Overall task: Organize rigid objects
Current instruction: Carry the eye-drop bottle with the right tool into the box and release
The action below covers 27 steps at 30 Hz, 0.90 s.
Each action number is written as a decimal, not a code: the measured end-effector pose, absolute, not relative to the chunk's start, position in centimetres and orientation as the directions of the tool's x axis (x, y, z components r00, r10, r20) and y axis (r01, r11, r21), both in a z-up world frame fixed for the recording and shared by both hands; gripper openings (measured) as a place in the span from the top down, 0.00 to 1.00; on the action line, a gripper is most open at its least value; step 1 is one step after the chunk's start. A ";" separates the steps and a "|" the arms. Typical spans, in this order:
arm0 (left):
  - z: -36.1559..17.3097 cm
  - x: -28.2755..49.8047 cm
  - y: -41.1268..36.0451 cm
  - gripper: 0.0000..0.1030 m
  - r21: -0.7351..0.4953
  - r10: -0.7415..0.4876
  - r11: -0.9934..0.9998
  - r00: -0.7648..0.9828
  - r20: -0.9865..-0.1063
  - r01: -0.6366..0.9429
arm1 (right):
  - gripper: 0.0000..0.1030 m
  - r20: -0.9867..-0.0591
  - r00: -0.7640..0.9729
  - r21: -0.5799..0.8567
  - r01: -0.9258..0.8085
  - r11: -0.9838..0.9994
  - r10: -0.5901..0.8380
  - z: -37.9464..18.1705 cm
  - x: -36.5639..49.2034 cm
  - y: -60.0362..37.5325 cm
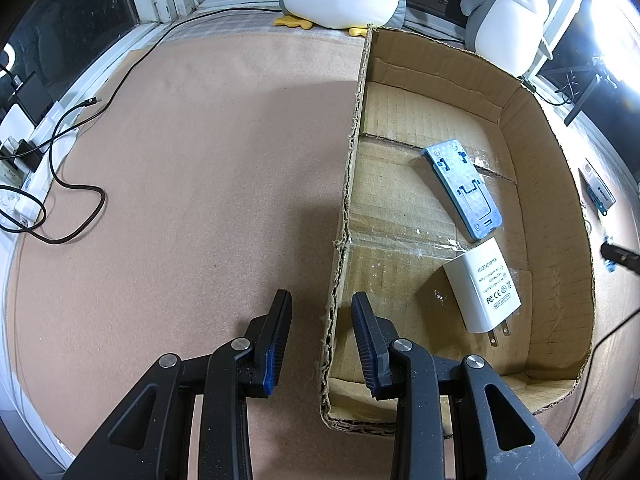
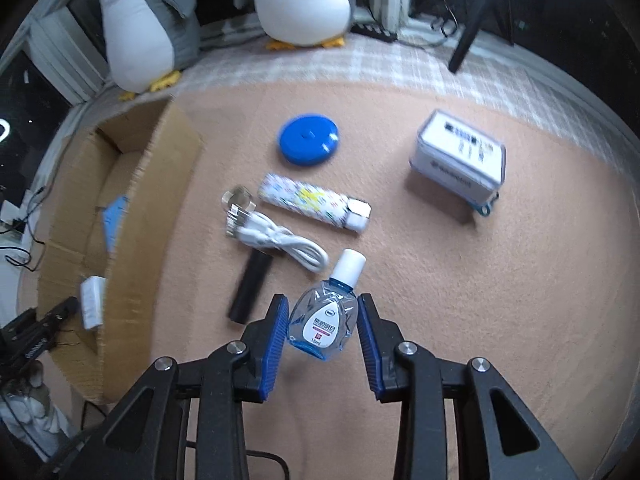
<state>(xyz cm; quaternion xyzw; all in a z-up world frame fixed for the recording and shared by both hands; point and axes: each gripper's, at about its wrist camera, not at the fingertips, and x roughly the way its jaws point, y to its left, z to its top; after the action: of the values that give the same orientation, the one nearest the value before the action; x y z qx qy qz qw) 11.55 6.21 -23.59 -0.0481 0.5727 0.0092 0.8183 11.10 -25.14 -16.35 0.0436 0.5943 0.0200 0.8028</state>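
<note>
A shallow cardboard box (image 1: 560, 184) holds a blue phone stand (image 1: 464, 188) and a white power adapter (image 1: 482, 286). My left gripper (image 1: 322, 300) is open, its fingers astride the box's left wall. In the right wrist view my right gripper (image 2: 323, 308) is open around a small blue eye-drop bottle (image 2: 324, 320) with a white cap, lying on the tan mat; the pads are close beside it, not pressing. Beyond it lie a black cylinder (image 2: 250, 288), a white coiled cable (image 2: 280, 240), a patterned tube (image 2: 316, 202), a blue disc (image 2: 309, 139) and a white tin (image 2: 458, 158).
Two plush penguins (image 2: 304, 0) stand at the back of the mat. The cardboard box (image 2: 136, 216) lies left of the objects. A black cable (image 1: 76, 184) trails over the mat's left part toward a power strip. A tripod leg (image 2: 464, 46) stands back right.
</note>
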 end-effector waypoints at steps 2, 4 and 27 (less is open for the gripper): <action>-23.6 11.6 6.2 0.67 -0.066 -0.038 0.995 0.344 -0.938 -0.069 | 0.69 -0.940 0.326 0.108 -0.007 0.994 0.105 -14.8 10.9 -24.4; -23.6 11.6 6.2 0.67 -0.066 -0.038 0.995 0.344 -0.938 -0.069 | 0.69 -0.926 0.357 0.117 -0.039 0.992 0.123 -13.3 11.3 -23.0; -23.6 11.6 6.2 0.67 -0.060 -0.033 0.996 0.343 -0.939 -0.068 | 0.69 -0.914 0.362 0.076 -0.295 0.953 0.185 -13.7 18.7 -8.7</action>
<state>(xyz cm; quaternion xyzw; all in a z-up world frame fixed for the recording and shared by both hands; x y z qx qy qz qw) 11.55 6.18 -23.64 -0.0443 0.5730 0.0107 0.8183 18.74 -8.68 -13.69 -0.0503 0.5459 0.1455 0.8236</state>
